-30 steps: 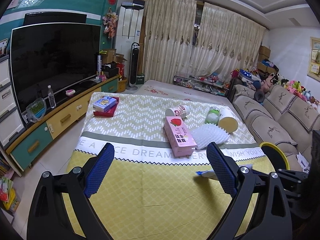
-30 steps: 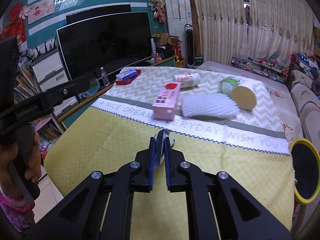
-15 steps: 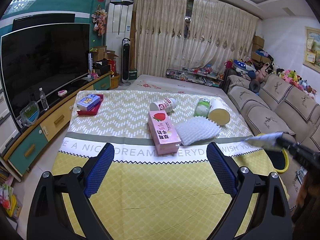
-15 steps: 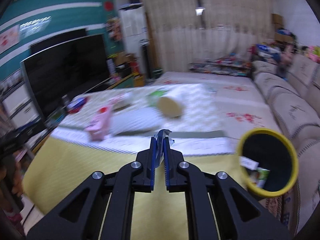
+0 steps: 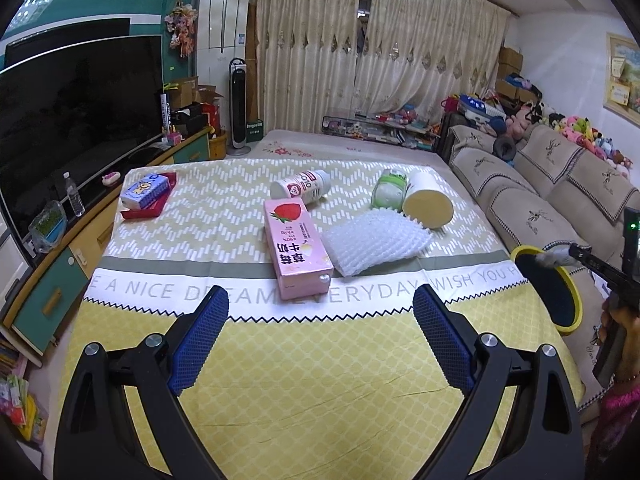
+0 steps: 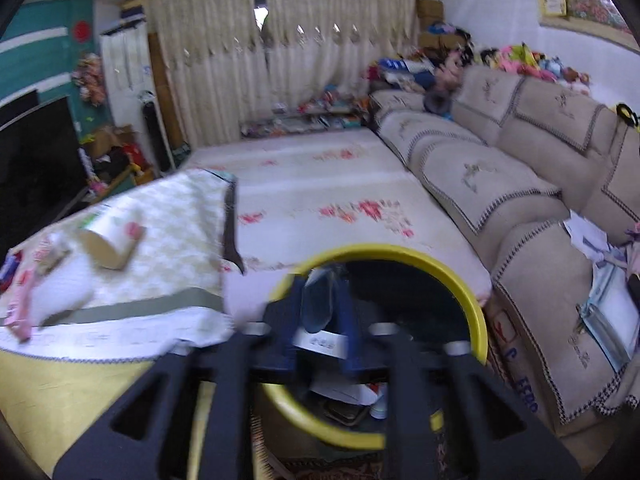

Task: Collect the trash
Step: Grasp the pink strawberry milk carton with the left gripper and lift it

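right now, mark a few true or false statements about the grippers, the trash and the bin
1. The right gripper is over the yellow-rimmed bin. True.
2. The left gripper holds the pink milk carton. False: it is open and empty, and the carton lies on the table.
3. The bin is empty. False: paper scraps lie inside it.
4. A piece of wrapper sits between the right gripper's fingers. True.
5. The white foam net stands upright. False: it lies flat beside the carton.
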`<act>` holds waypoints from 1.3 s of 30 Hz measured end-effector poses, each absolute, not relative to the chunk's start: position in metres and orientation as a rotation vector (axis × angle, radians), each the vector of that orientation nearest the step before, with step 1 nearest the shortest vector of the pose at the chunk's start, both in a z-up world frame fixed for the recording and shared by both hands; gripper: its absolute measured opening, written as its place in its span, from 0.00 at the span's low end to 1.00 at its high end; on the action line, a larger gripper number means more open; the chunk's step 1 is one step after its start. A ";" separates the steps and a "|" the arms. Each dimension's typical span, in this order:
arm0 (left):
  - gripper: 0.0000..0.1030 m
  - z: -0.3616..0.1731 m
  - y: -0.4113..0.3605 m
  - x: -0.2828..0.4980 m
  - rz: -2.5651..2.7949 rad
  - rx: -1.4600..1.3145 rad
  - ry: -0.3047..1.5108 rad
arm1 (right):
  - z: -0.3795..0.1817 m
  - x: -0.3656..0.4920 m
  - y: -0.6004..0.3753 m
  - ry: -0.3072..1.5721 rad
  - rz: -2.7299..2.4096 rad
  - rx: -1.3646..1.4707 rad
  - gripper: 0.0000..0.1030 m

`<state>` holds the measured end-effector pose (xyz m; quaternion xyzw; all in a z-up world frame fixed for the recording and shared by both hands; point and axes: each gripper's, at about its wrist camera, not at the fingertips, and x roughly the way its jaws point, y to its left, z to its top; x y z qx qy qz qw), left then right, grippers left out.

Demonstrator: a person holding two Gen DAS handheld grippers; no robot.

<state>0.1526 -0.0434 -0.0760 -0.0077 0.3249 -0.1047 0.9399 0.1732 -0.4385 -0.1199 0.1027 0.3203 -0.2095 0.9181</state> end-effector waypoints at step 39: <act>0.63 -0.152 -0.057 0.292 -0.036 -0.002 0.865 | -0.124 0.169 -0.405 0.658 -0.296 0.276 0.45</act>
